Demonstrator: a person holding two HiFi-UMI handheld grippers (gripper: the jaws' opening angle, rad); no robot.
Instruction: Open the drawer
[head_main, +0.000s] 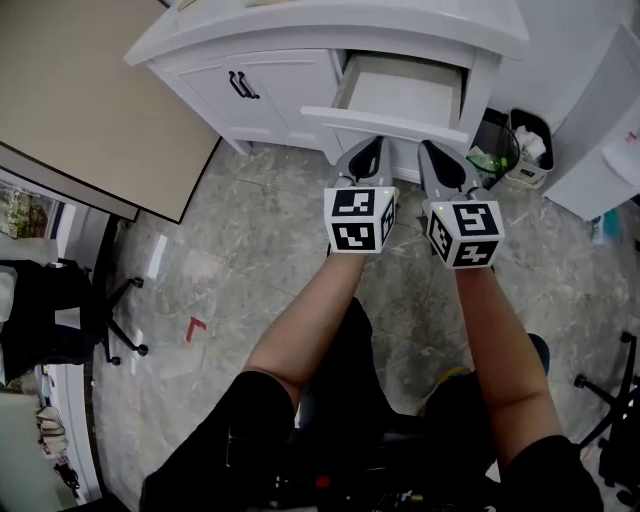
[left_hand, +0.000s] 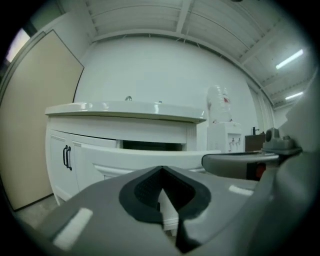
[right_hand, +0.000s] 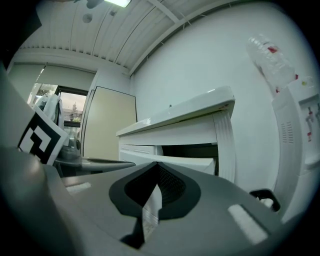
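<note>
Drawer (head_main: 400, 95) sticks out of the white cabinet (head_main: 300, 40) over the floor, and its open top is clear to reach into from above. The left claw (head_main: 366, 160) and right claw (head_main: 445, 165) sit side by side at its front edge, with barely a gap between them. The far right is tight, with a black waste bin (head_main: 530, 140) and a water dispenser (head_main: 600, 110) crowding in. Leftward the bare floor (head_main: 250, 260) runs open to the beige door panel (head_main: 90, 100). An office chair (head_main: 70, 320) sits well off, near left.
</note>
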